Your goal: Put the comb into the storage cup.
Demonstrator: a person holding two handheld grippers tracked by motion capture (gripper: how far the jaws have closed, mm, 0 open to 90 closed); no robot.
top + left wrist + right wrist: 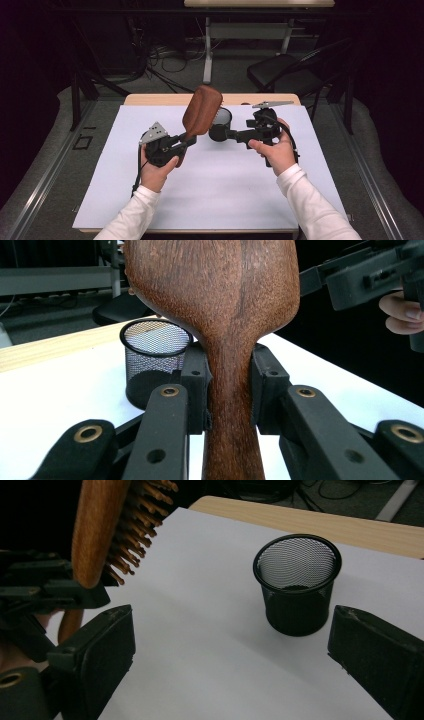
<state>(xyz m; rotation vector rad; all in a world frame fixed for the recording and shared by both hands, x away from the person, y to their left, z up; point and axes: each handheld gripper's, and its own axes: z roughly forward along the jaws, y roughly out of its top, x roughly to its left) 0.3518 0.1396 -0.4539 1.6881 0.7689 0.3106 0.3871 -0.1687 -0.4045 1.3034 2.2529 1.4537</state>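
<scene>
Left hand-held gripper clamped on the handle of a wooden hairbrush, head raised and tilted over the white sheet on the worktop, just left of the black mesh cup: brush picked up, not yet in the cup, judging that is where it goes. Right hand-held gripper, jaws apart and empty, sits low beside the cup, close enough to crowd the drop; a dark chair stands well behind.
</scene>
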